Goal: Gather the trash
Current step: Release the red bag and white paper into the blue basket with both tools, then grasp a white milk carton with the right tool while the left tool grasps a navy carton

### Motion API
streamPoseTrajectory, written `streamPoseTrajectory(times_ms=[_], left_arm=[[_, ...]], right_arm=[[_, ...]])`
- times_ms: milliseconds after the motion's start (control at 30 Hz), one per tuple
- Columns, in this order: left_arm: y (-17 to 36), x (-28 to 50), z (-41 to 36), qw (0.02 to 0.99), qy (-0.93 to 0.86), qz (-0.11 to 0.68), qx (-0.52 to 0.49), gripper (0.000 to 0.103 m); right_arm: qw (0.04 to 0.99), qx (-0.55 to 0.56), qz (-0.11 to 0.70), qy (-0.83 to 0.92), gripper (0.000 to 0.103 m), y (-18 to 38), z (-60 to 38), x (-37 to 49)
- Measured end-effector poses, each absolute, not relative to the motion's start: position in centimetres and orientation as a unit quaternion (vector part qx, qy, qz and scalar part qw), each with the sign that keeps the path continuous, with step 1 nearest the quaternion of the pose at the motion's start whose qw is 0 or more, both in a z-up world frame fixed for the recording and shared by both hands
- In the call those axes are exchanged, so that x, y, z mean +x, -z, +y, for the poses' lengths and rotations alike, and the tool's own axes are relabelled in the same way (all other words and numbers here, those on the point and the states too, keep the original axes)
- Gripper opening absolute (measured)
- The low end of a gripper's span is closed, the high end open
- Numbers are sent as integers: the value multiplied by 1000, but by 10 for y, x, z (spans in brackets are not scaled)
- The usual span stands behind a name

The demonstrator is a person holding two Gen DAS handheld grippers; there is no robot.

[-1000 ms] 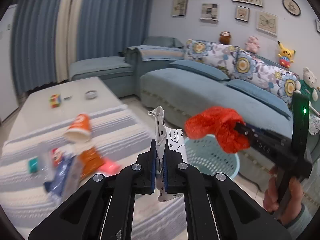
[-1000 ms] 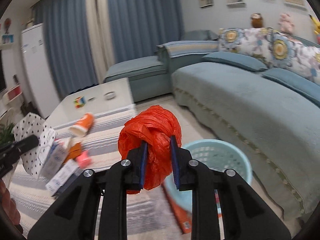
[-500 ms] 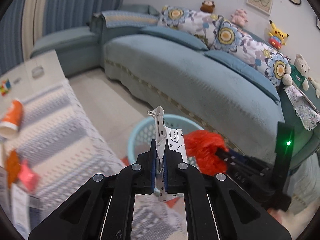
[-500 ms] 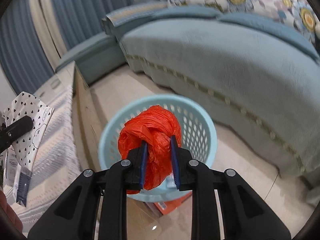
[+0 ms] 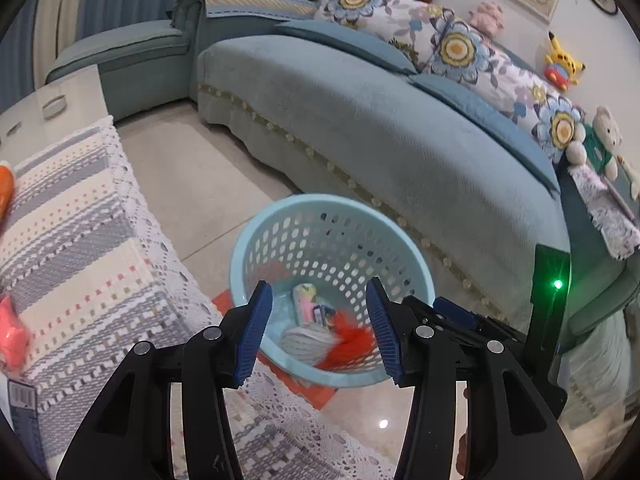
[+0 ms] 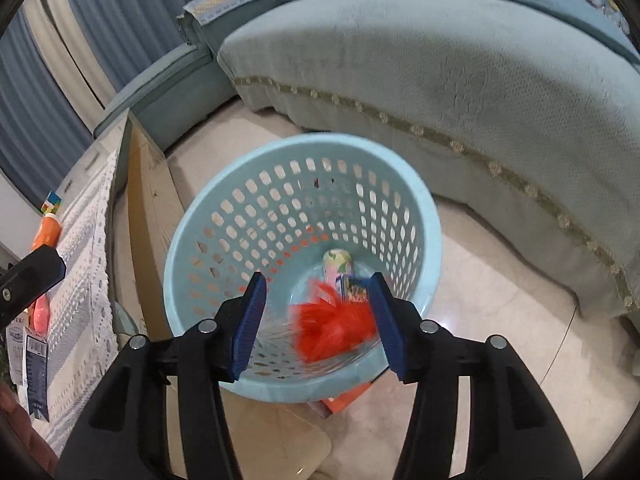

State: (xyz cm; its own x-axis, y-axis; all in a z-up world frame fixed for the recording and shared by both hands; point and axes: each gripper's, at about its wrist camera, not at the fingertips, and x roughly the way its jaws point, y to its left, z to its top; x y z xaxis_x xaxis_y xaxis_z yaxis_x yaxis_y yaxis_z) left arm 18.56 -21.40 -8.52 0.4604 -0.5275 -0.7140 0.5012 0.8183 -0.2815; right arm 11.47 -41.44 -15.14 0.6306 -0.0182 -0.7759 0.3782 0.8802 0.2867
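A light blue perforated basket (image 5: 240,248) (image 6: 180,248) stands on the floor between the table and the sofa. Inside it lie a blurred red plastic bag (image 6: 332,330) (image 5: 352,336), a white paper bag (image 5: 304,338), a pastel can (image 6: 338,264) (image 5: 305,302) and a small blue packet (image 6: 354,290). My left gripper (image 5: 318,330) is open and empty above the basket. My right gripper (image 6: 320,320) is open and empty above the basket, with the red bag below it. The right gripper also shows in the left wrist view (image 5: 452,320).
A striped cloth covers the table (image 5: 80,240) at left, with an orange cup (image 6: 48,230), a pink item (image 5: 12,340) and a barcoded packet (image 6: 34,368) on it. A teal sofa (image 5: 400,128) stands behind the basket. An orange box (image 6: 344,398) lies under the basket.
Both grippers have opened. The red bag and the white dotted paper bag have dropped into the basket. Both grippers have moved closer over the basket.
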Motion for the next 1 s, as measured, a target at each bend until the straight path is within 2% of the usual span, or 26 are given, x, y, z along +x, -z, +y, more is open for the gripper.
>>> streamPoseTrajectory(times_ms=[267,467,633,833,900,1000], left_arm=[[53,174,-201,864,310,395,-30,51],[8,143,-162,883,306,352,-44,51],[-35,112,-101,909,278,306,-57,51],[-56,85,-12,934,205,280,-78,51],[-55,79,24,940,174,278,-91,51],[-45,75,70,940,138,290,-113,51]], right_arm=[[889,202,396,107,50,122,-404,108],[915,165,359,76,50,69,-361,97],[938,129,323,17,50,21,-294,89],[941,100,318,-59,50,1,-203,89],[936,92,332,-75,59,5,-172,93],[919,96,369,-99,62,20,-130,104]])
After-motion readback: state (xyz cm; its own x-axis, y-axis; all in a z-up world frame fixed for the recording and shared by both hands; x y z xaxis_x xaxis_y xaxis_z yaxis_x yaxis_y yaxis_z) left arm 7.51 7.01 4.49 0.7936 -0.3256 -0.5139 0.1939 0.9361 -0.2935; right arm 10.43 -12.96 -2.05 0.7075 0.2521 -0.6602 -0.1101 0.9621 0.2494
